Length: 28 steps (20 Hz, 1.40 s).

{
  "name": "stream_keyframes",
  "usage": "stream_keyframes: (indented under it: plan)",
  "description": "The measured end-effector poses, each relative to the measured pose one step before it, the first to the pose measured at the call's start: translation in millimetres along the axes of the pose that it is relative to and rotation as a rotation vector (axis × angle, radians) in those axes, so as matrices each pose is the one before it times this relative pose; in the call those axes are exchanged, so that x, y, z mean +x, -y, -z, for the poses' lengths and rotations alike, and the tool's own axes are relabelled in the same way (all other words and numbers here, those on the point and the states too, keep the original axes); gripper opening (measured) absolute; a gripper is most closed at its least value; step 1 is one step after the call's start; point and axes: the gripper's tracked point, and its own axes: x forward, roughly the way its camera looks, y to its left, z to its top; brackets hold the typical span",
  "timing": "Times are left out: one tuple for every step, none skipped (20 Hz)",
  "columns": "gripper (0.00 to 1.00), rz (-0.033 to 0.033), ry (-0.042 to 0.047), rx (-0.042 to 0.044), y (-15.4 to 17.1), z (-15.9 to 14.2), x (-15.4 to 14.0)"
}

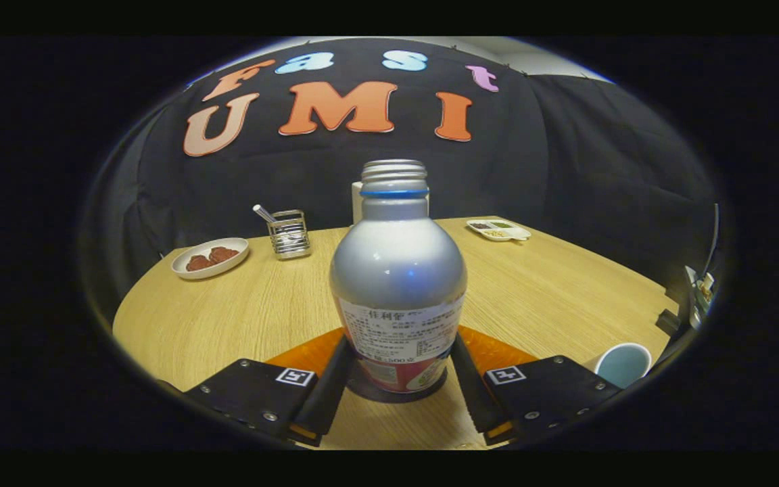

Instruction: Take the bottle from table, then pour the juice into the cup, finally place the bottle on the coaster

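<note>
Two fingers (335, 379) of my gripper (399, 389) flanking bottle (397, 284) low on its sides, seeming to touch; cannot tell whether both are pressing. Bottle standing upright, uncapped, on dark coaster (396, 394) lying over orange mat (498, 352). Cup (623, 364) sitting just right of right finger. Beyond, on table (227, 311): plate (210, 258) holding brown pieces, wire holder (289, 234), divided dish (499, 229), well apart.

The gripper (397, 385) is held low and level, pointing forward, and its two fingers (331, 392) stand apart on either side of the bottle (397, 284), close against its lower part, though firm pressing cannot be confirmed.
</note>
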Motion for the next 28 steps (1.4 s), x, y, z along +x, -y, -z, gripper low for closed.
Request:
stream_keyframes:
  plan:
    - [0.77, 0.00294, -0.0032, -0.00564, -0.16, 1.03, 1.63]
    - [0.77, -0.00001, 0.00581, -0.00299, 0.55, -0.98, 0.71]
    - [0.78, 0.00258, -0.00029, -0.00399, -0.4, -0.15, -1.03]
    - [0.78, 0.00119, -0.00094, -0.0003, 0.79, 0.95, -0.59]
    - [0.78, 0.00184, -0.00138, 0.00008, -0.52, 0.76, -0.54]
    - [0.79, 0.00343, -0.00157, 0.00088, 0.69, -0.25, -0.72]
    - [0.8, 0.00393, -0.00178, 0.00186, -0.68, 0.75, -1.47]
    - [0.8, 0.00101, 0.00002, 0.00168, -0.25, 1.26, -0.91]
    - [0.8, -0.00129, -0.00221, 0.00257, -1.35, 0.96, -0.59]
    - [0.8, 0.00308, -0.00323, 0.0034, 0.75, 1.17, -0.82]
    - [0.81, 0.0072, -0.00388, 0.00328, 0.82, 1.14, -1.12]
    - [0.82, 0.00116, 0.00105, 0.00002, 1.17, 0.86, -0.78]
    - [0.86, 0.00353, 0.00348, -0.0074, 0.58, 0.23, -2.36]
    - [0.88, 0.00941, 0.00069, -0.00727, 2.53, 0.39, -1.3]
    - [0.9, 0.00924, 0.00008, -0.0015, 3.5, 0.31, -1.99]
    - [0.92, 0.00034, 0.0003, 0.00148, 1.53, -0.03, -4.37]
    - [0.96, -0.00549, 0.00298, 0.00258, -0.14, -0.89, -5.41]
    - [0.98, -0.00215, 0.00935, 0.00294, 1.41, -1.07, -5.25]
    - [0.98, -0.00691, 0.01178, 0.00588, -0.6, -2.57, -6.62]
    - [0.98, -0.01441, 0.00788, 0.00853, -0.91, -0.97, -7.12]
    - [0.97, -0.02011, 0.00684, 0.01161, -4.21, -1.49, -8.59]
    - [0.97, -0.02288, 0.01175, 0.01331, -4.24, -2.1, -9.3]
    - [0.97, -0.0287, 0.01907, 0.0117, -6.74, -3.86, -11.25]
    - [0.97, -0.03007, 0.01968, 0.00643, -6.58, -3.32, -10.73]
    - [0.97, -0.03268, 0.02683, 0.00591, -8.35, -4.36, -11.55]
    - [0.97, -0.03761, 0.03302, 0.00037, -8.56, -6.68, -10.44]
    - [0.97, -0.02111, 0.02585, -0.01318, -9.53, -6.45, -9.8]
    - [0.97, -0.02074, 0.02516, -0.01795, -4.45, -2.43, -7.04]
